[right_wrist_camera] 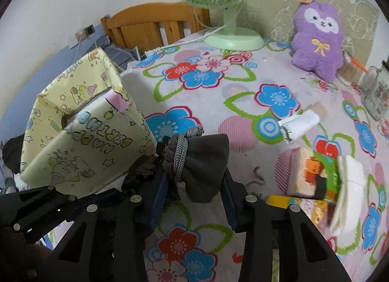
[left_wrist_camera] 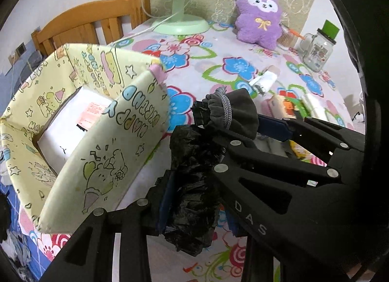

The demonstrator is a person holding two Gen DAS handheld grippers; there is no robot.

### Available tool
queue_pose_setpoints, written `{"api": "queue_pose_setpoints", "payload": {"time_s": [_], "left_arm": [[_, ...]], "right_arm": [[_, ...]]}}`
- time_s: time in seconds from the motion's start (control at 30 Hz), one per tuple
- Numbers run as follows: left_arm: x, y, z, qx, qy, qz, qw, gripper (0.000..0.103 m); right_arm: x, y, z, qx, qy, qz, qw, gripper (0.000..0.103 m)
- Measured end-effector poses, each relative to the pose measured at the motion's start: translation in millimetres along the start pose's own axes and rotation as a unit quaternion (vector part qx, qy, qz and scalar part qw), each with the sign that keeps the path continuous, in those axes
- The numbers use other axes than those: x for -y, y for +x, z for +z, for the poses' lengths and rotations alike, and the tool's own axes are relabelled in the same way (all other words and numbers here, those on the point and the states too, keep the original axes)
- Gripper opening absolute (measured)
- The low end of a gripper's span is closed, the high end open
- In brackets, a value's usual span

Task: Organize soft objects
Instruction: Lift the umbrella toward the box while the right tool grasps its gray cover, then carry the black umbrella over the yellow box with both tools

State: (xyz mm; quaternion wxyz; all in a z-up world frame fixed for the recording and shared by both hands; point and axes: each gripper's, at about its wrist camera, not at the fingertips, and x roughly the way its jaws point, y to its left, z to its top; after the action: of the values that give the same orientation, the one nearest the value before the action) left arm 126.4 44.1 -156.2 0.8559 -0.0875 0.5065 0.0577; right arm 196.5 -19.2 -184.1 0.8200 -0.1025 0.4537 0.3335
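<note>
We have two soft things in hand and neither is stowed yet. Our left gripper [left_wrist_camera: 194, 199] has its fingers closed on a crumpled black plastic bag [left_wrist_camera: 192, 184], held above the worktop [right_wrist_camera: 218, 116] just beside the near wall of the yellow box [left_wrist_camera: 102, 160]. Our right gripper [right_wrist_camera: 194, 184] has its fingers closed around a grey drawstring pouch [right_wrist_camera: 204, 160], the pads pressing its sides while its corded neck points toward eleven o'clock in the right wrist view. In the left wrist view the pouch sits at about one o'clock from the black bag, the two close together and possibly touching.

The yellow box stands at nine o'clock from both grippers, open on top, with a white carton [left_wrist_camera: 73, 121] inside it. We see no soft item in it from here, though part of its interior is hidden.

We judge the task to be at an early stage: both held items have yet to go over the box rim. Left on the worktop are the purple plush toy [right_wrist_camera: 316, 46] at two o'clock near the green fan [right_wrist_camera: 233, 38], and a white folded cloth [right_wrist_camera: 347, 192] at three o'clock beside a small colourful pack [right_wrist_camera: 321, 177]. A white roll [right_wrist_camera: 301, 121] lies between them; whether it is soft we cannot tell.
</note>
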Motion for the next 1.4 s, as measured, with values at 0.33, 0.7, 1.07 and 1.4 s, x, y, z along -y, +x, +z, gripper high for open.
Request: {"api": "queue_pose_setpoints", "payload": {"time_s": [0.33, 0.7, 1.07, 1.4], "left_arm": [[11.2, -34.6, -4.0, 0.031, 0.01, -0.007, 0.9995, 0.038], [7.6, -79.7, -1.8, 0.083, 0.011, -0.01, 0.9964, 0.038], [-27.2, -115.7, 0.9, 0.124, -0.011, -0.001, 0.9923, 0.038], [-65.0, -114.0, 4.6, 0.128, -0.038, 0.011, 0.991, 0.038]], "right_arm": [[-1.9, -38.7, -3.3, 0.028, 0.004, -0.016, 0.999, 0.044], [-19.8, -90.9, 3.2, 0.073, -0.004, -0.031, 0.997, 0.044], [-59.7, -122.7, 21.8, 0.104, -0.033, -0.034, 0.993, 0.044], [-101.1, -117.6, 43.3, 0.111, -0.056, -0.021, 0.992, 0.044]]}}
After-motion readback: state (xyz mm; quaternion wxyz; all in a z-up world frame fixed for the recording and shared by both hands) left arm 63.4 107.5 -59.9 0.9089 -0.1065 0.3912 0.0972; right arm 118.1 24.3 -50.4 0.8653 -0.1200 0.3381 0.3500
